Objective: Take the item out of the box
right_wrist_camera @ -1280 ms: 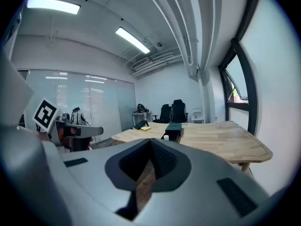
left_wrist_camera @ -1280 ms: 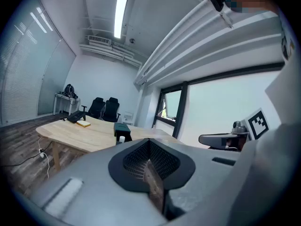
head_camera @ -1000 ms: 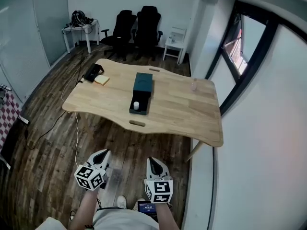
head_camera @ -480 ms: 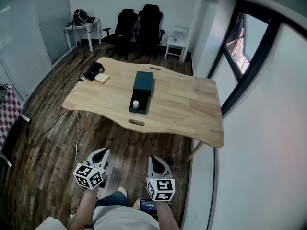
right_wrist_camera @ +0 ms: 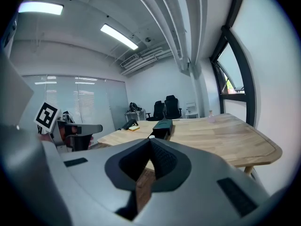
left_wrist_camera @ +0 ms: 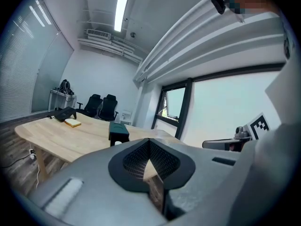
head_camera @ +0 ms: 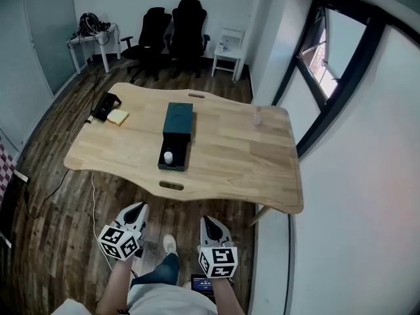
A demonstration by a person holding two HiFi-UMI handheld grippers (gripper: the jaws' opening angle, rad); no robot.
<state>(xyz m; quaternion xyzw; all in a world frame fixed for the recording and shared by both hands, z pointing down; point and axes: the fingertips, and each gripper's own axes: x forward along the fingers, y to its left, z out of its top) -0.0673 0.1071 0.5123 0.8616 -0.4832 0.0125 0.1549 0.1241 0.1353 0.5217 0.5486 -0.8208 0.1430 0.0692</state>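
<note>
Nearer now, the box [head_camera: 178, 119] lies well ahead of left claw [head_camera: 136, 209] and right claw [head_camera: 207, 220], both shut and empty; its item [head_camera: 168, 157] looks light and rigid, so pinch its sides.

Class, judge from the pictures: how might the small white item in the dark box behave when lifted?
The small white item looks compact and rounded, so probably light and stiff, yet apt to roll or slip. It seems to lie loose in the dark box's open tray, so it likely lifts free.
</note>
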